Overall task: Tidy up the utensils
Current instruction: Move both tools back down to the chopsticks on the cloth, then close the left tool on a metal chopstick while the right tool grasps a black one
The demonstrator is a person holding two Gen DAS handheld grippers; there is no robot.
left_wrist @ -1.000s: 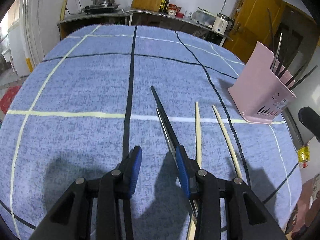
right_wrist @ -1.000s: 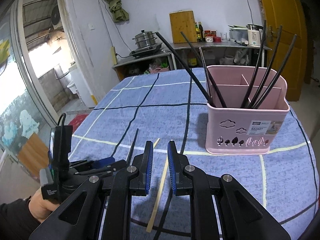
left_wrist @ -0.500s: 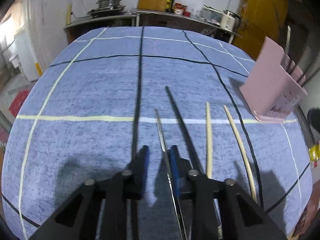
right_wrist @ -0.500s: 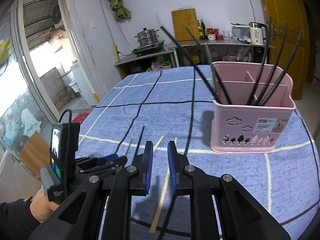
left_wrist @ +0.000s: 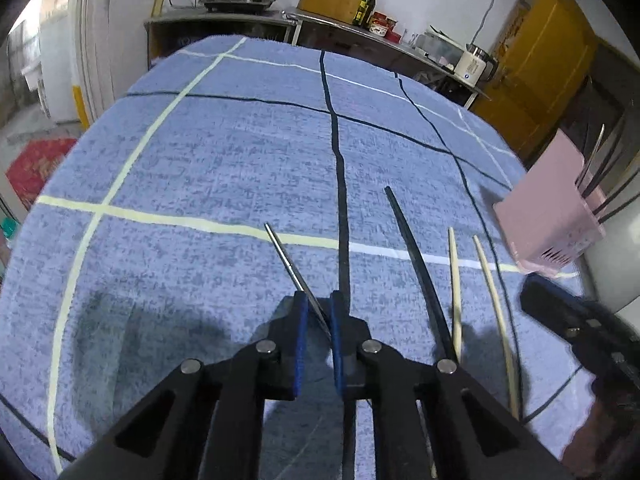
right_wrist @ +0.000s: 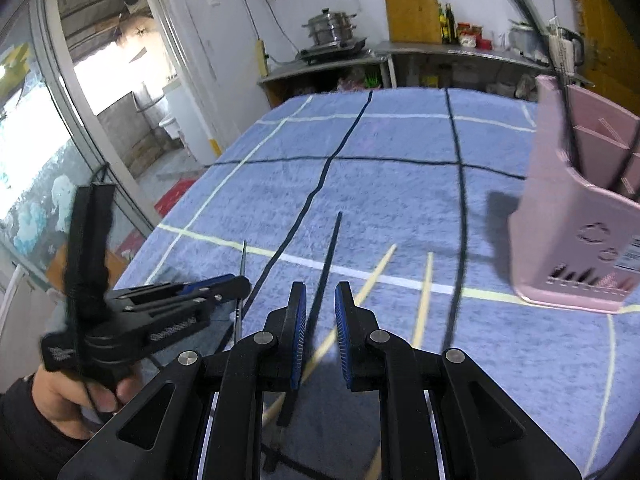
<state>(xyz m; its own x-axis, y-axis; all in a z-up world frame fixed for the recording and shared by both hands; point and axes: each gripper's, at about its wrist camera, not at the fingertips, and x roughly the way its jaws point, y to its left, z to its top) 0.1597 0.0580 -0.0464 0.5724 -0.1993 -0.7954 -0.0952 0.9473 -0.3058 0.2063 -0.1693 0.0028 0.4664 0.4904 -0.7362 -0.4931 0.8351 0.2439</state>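
Note:
In the left wrist view my left gripper (left_wrist: 318, 312) has a thin metal chopstick (left_wrist: 286, 256) between its blue pads. The jaws are closing on it and the stick crosses from one pad to the other. A black chopstick (left_wrist: 412, 256) and two wooden chopsticks (left_wrist: 454, 280) lie on the blue cloth to its right. My right gripper (right_wrist: 320, 300) hangs low over the black chopstick (right_wrist: 328, 260), with its jaws a narrow gap apart and the stick in line between them, untouched. The right wrist view also shows the left gripper (right_wrist: 236, 284) gripping the metal chopstick (right_wrist: 242, 264).
The pink utensil basket (right_wrist: 568, 240) stands at the right on the cloth, with several dark chopsticks upright in it. A person's hand (right_wrist: 68, 396) holds the left gripper. The checked blue tablecloth (left_wrist: 220, 168) stretches away, and a counter with a pot stands behind the table.
My left jaws have closed around the metal chopstick, which now angles left. My right gripper has dropped and moved left over the black chopstick, and the basket has slid to the right of its view.

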